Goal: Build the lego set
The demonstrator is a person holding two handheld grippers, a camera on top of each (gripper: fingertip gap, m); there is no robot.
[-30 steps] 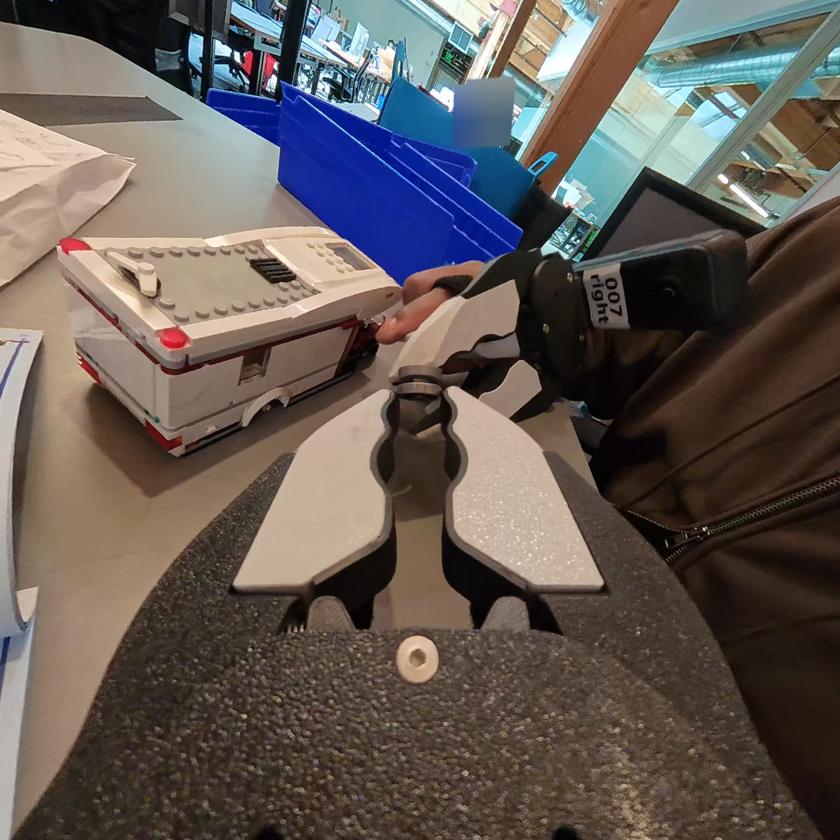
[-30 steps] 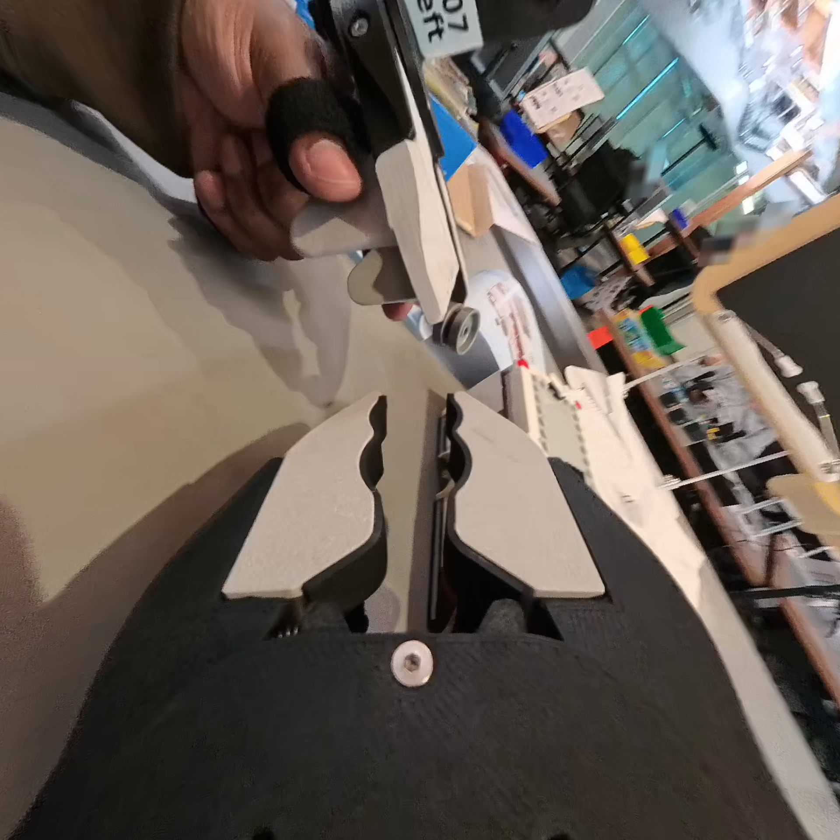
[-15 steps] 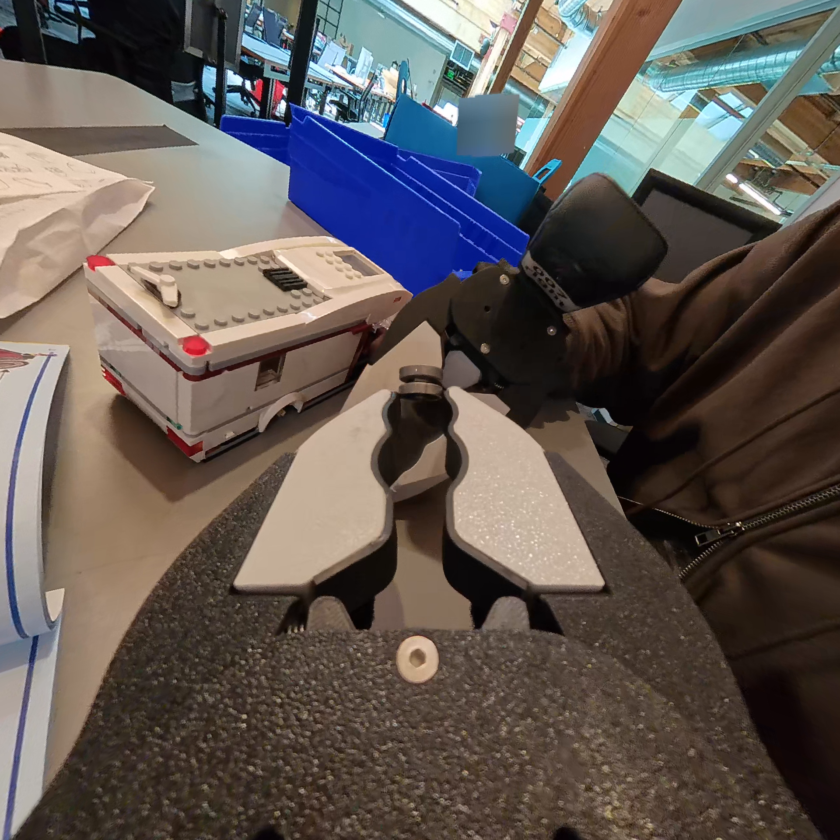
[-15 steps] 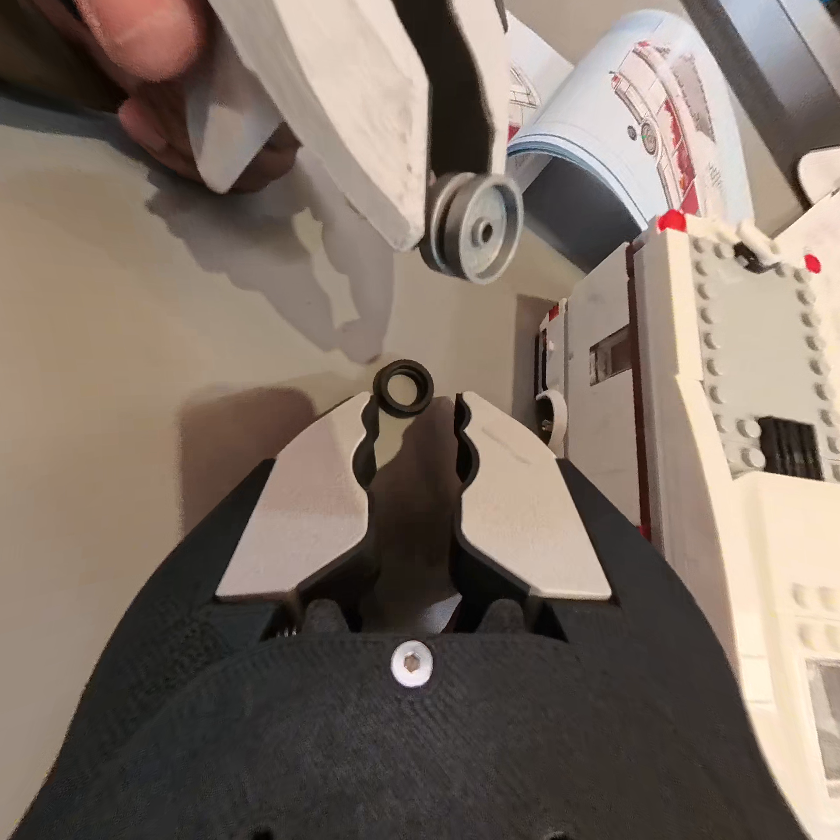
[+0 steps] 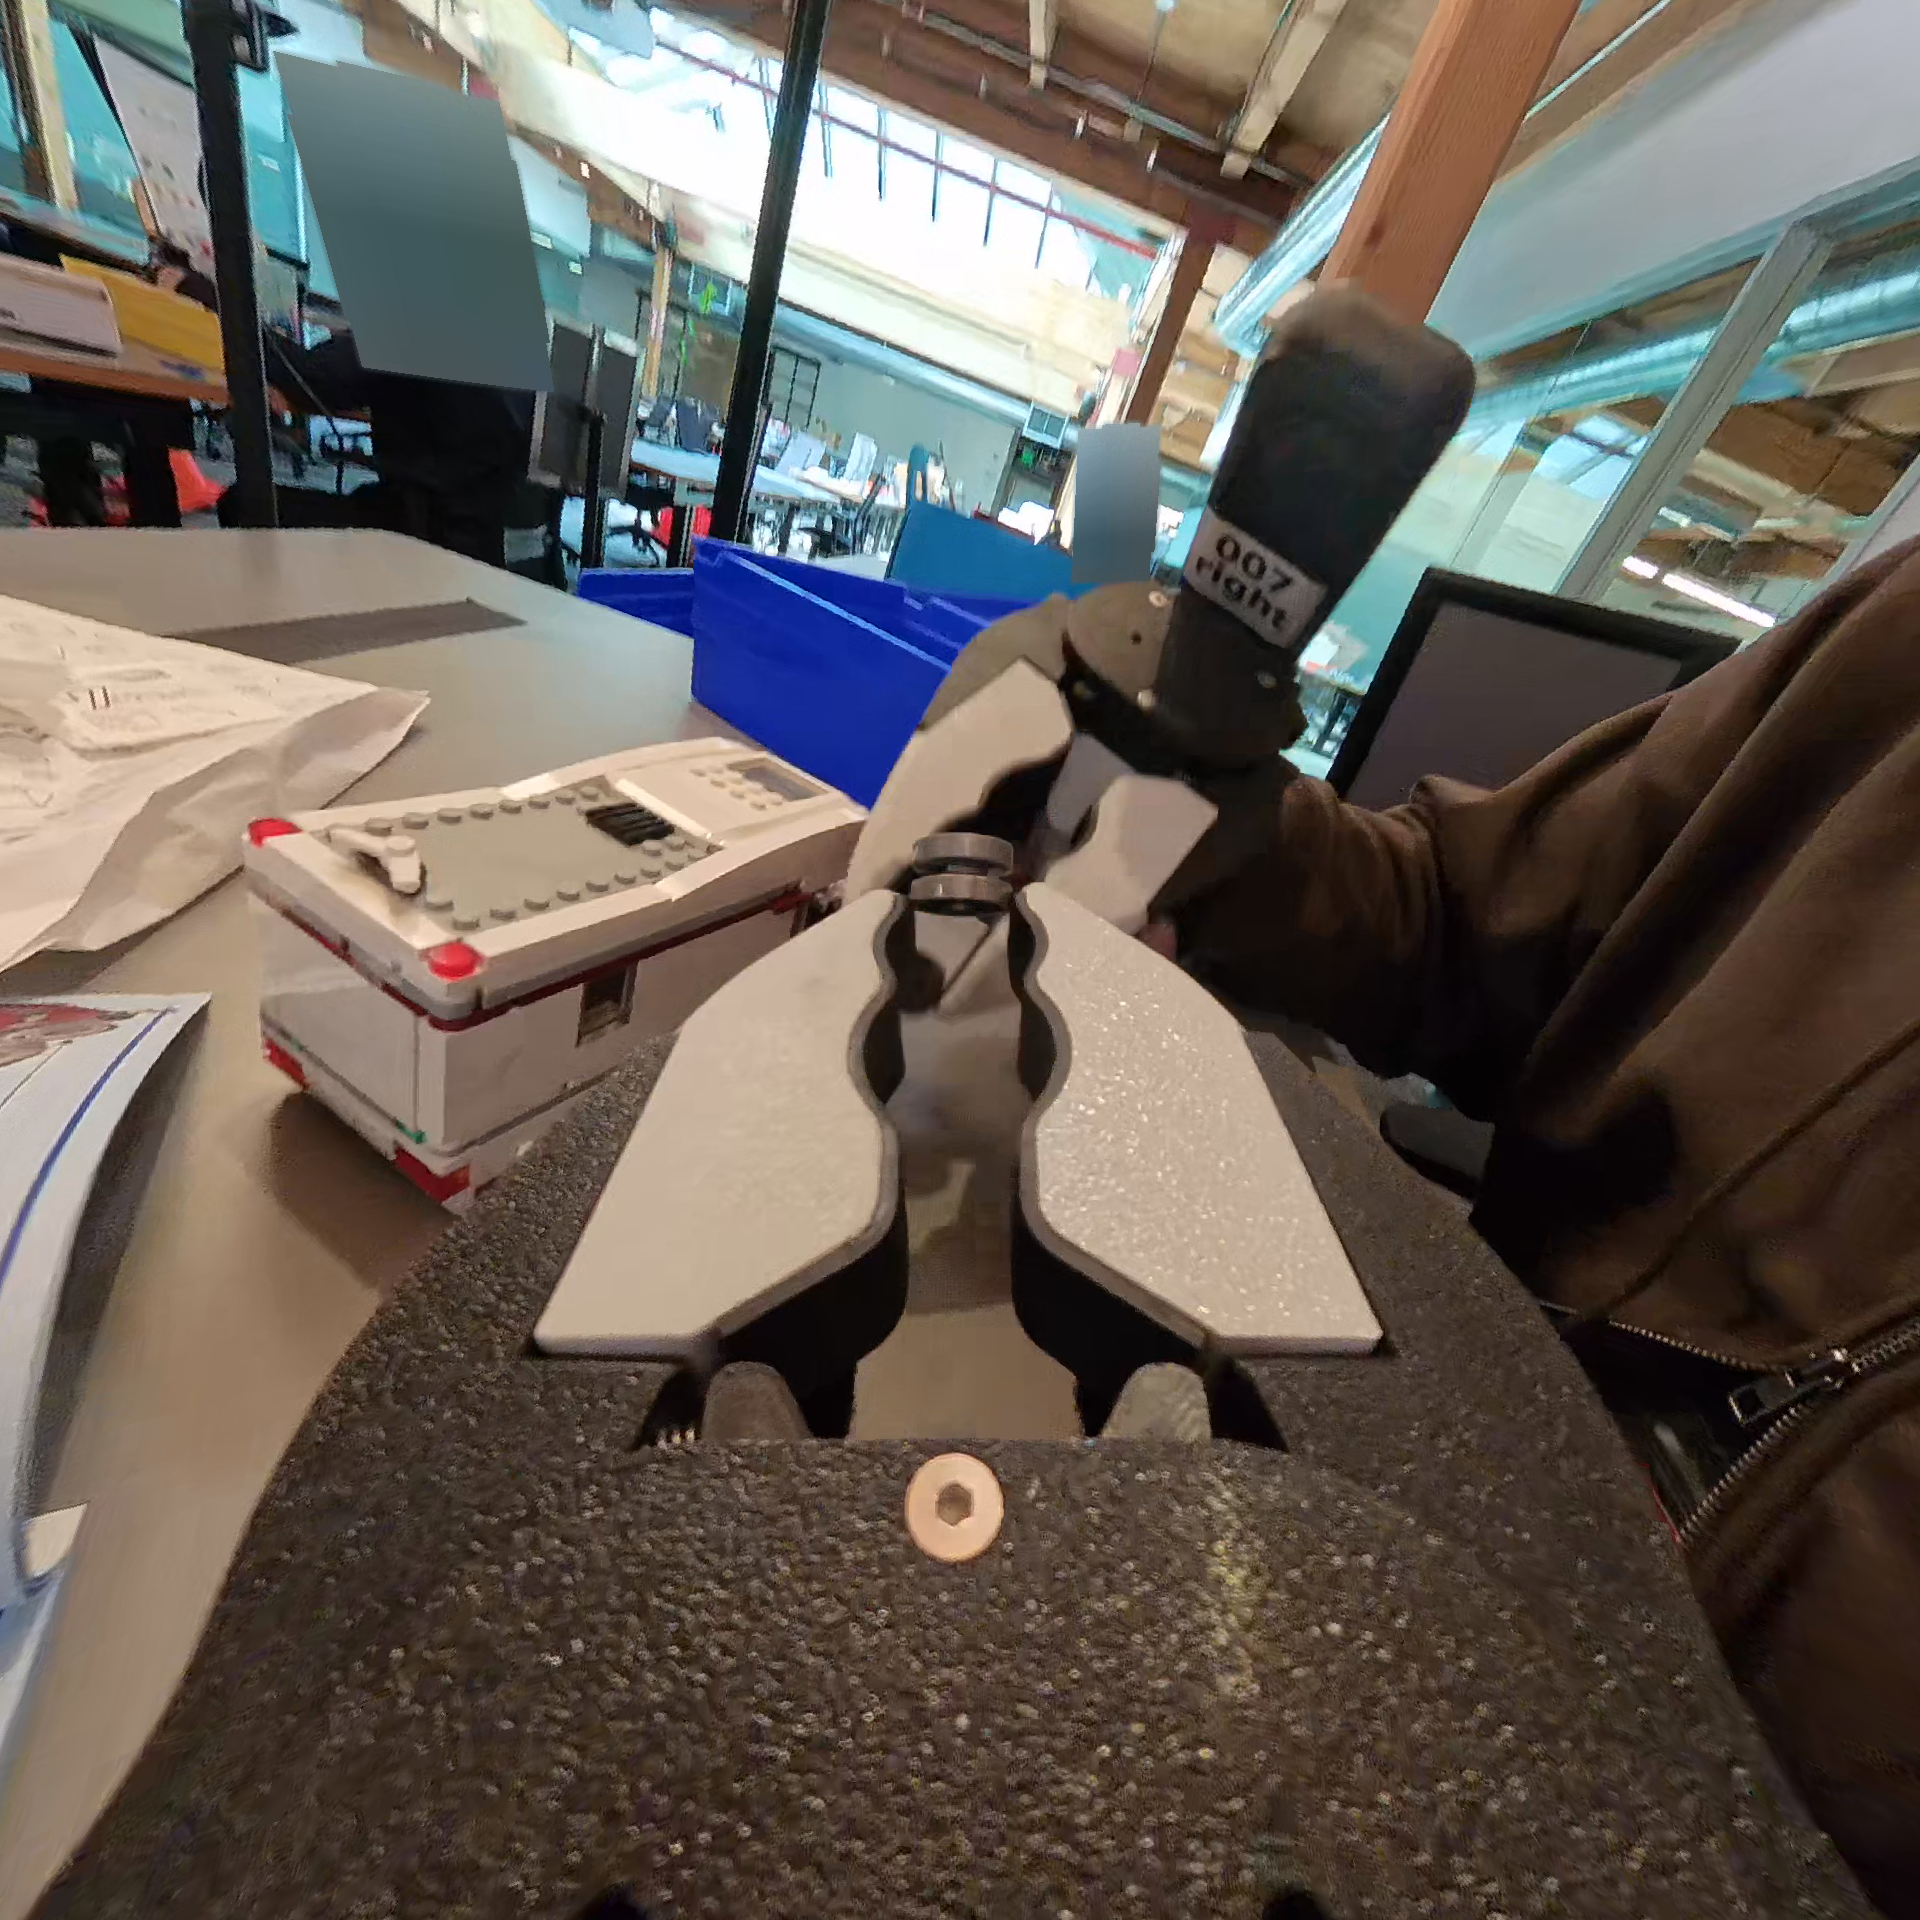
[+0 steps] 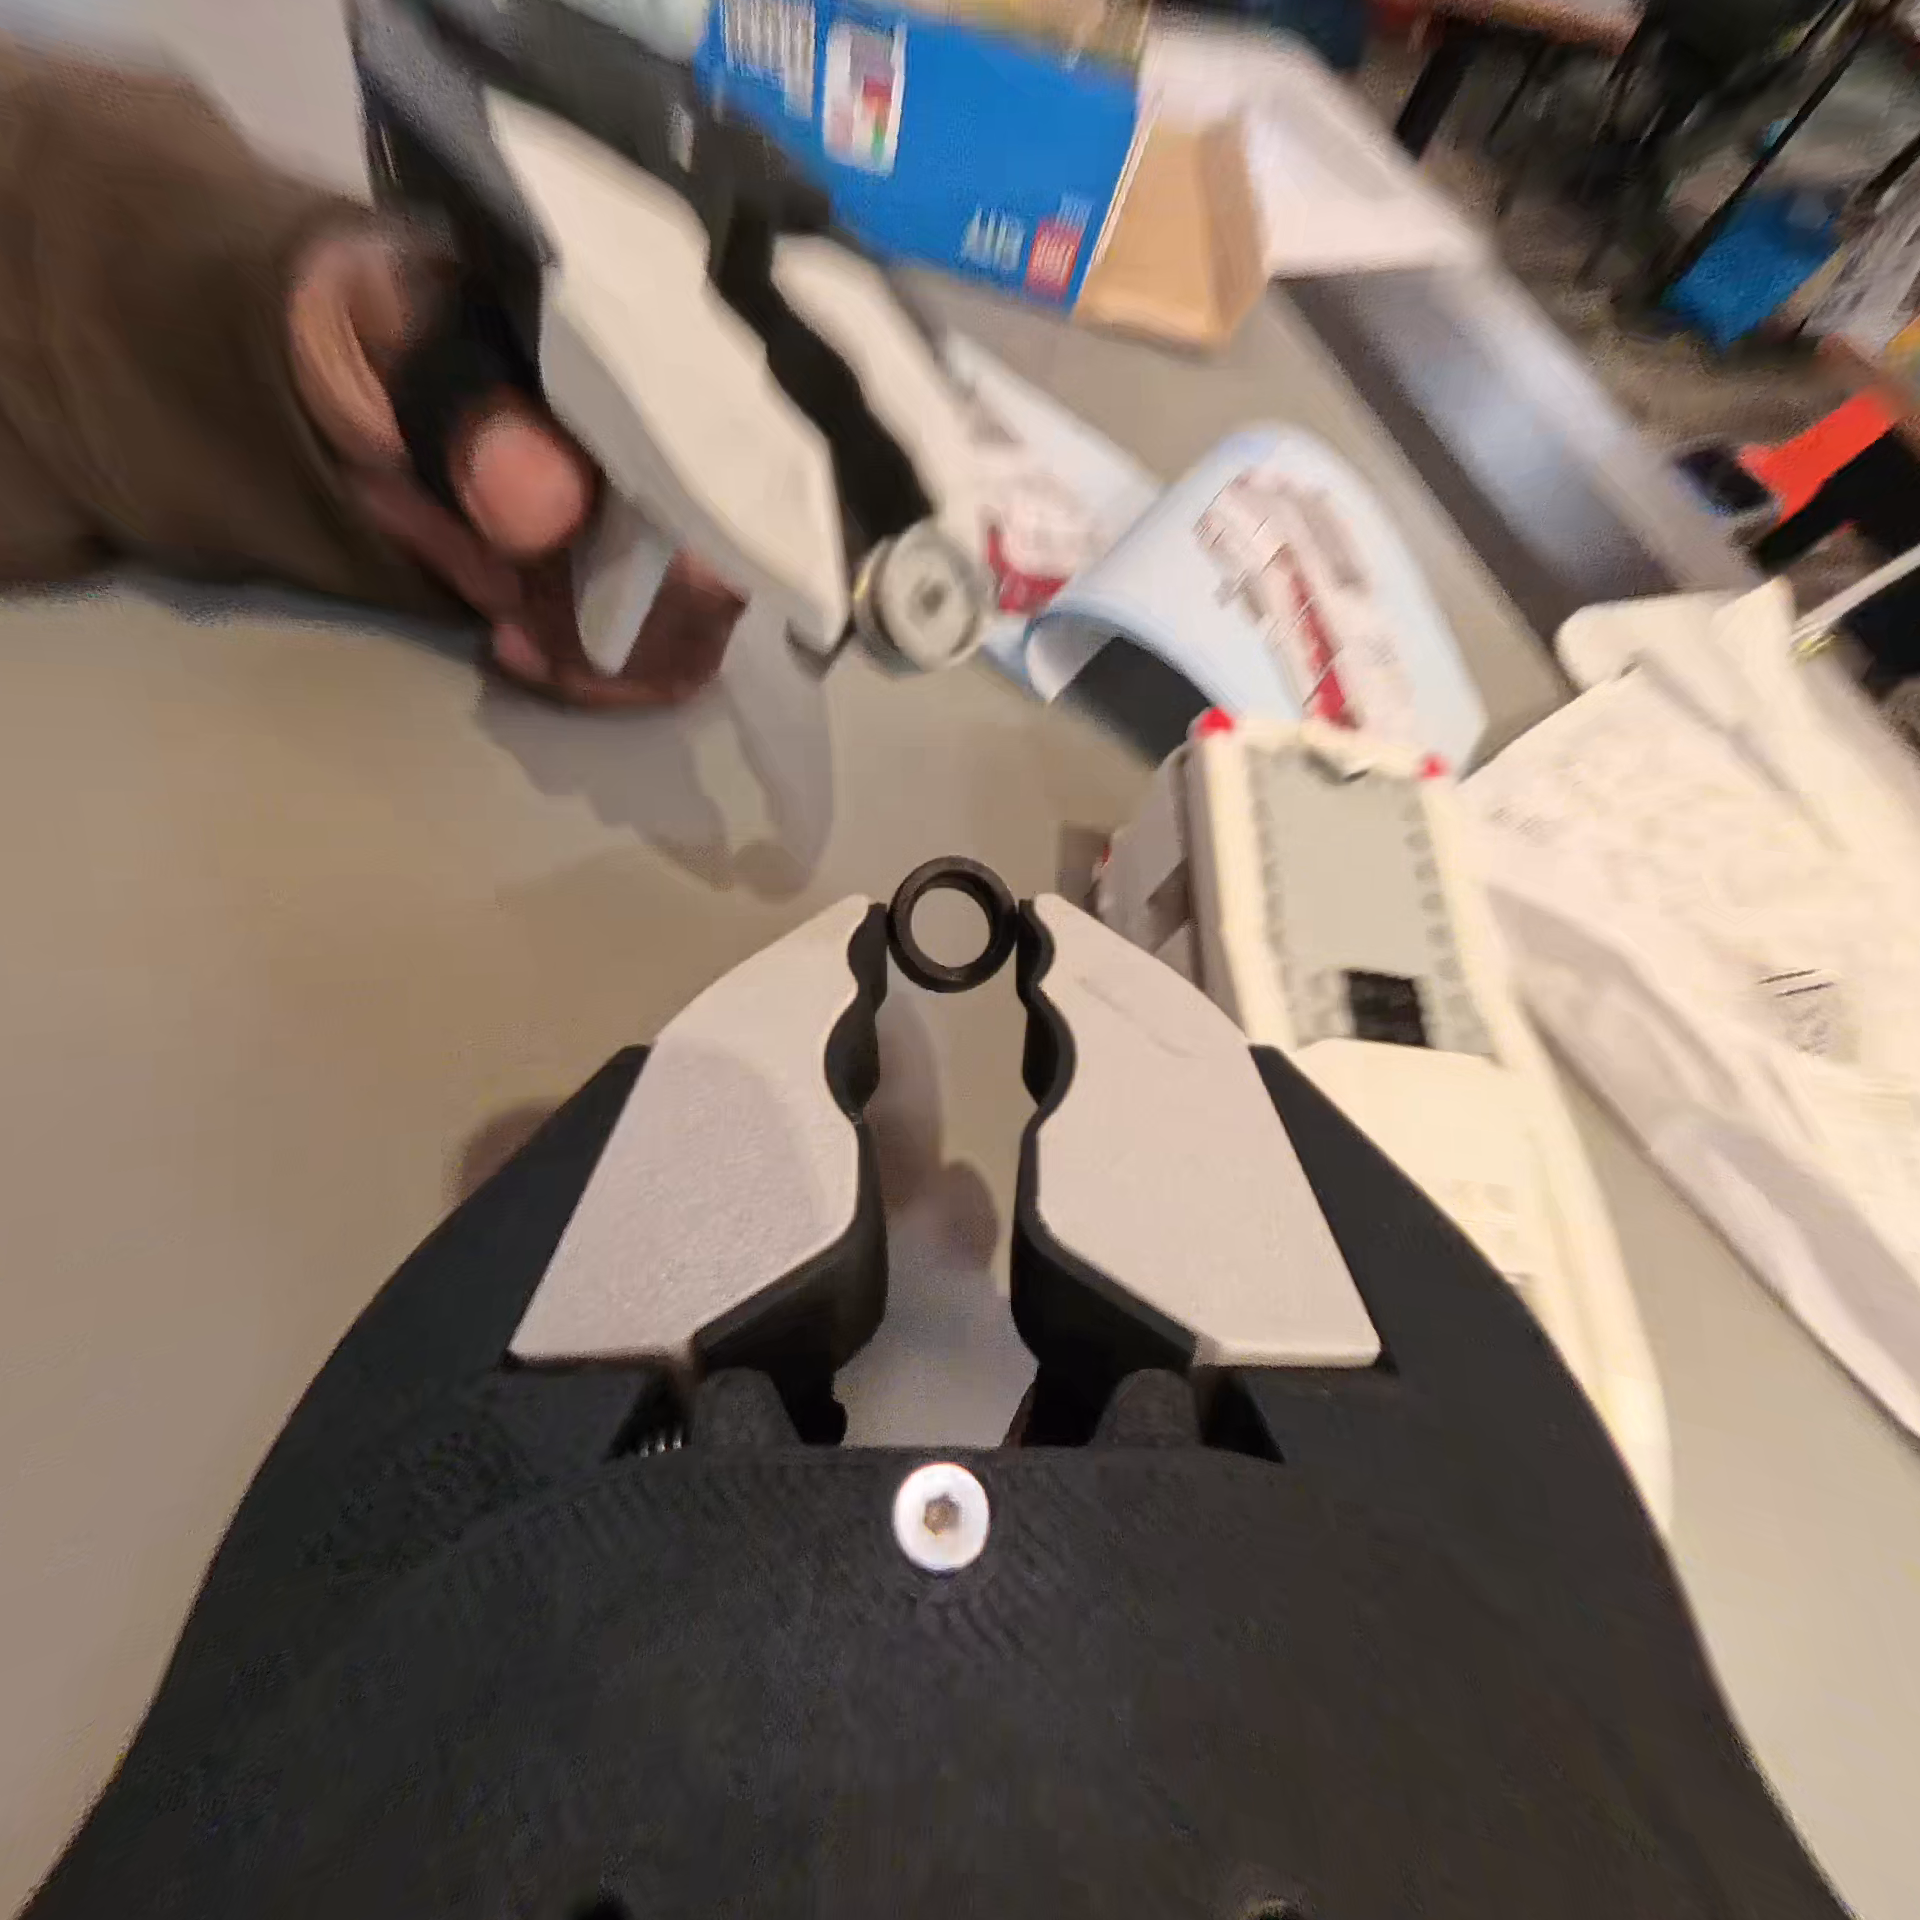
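Note:
My left gripper (image 5: 961, 906) is shut on a small grey wheel hub (image 5: 961, 871), held flat at its fingertips above the table (image 5: 260, 1247). The hub also shows in the right wrist view (image 6: 920, 603), at the tip of the left gripper's fingers (image 6: 727, 468). My right gripper (image 6: 951, 920) is shut on a black rubber tyre ring (image 6: 951, 978); both pads press its sides. The right gripper's fingers (image 5: 956, 769) hang just behind the hub in the left wrist view. A white brick-built camper van (image 5: 540, 883) stands to the left, and shows in the right wrist view (image 6: 1340, 894).
Blue bins (image 5: 810, 675) stand behind the van. A white paper bag (image 5: 156, 748) and an instruction booklet (image 5: 62, 1143) lie at the left. A blue box (image 6: 935, 135) and the curled booklet (image 6: 1247, 582) lie beyond the grippers. A person's brown sleeve (image 5: 1662, 935) fills the right. My hands' fingertips stand some 5 centimetres from each other.
The black tyre lay on the table at my right gripper's open tips; the pads have closed on it. Both views have tilted up. The left gripper keeps its hold on the hub.

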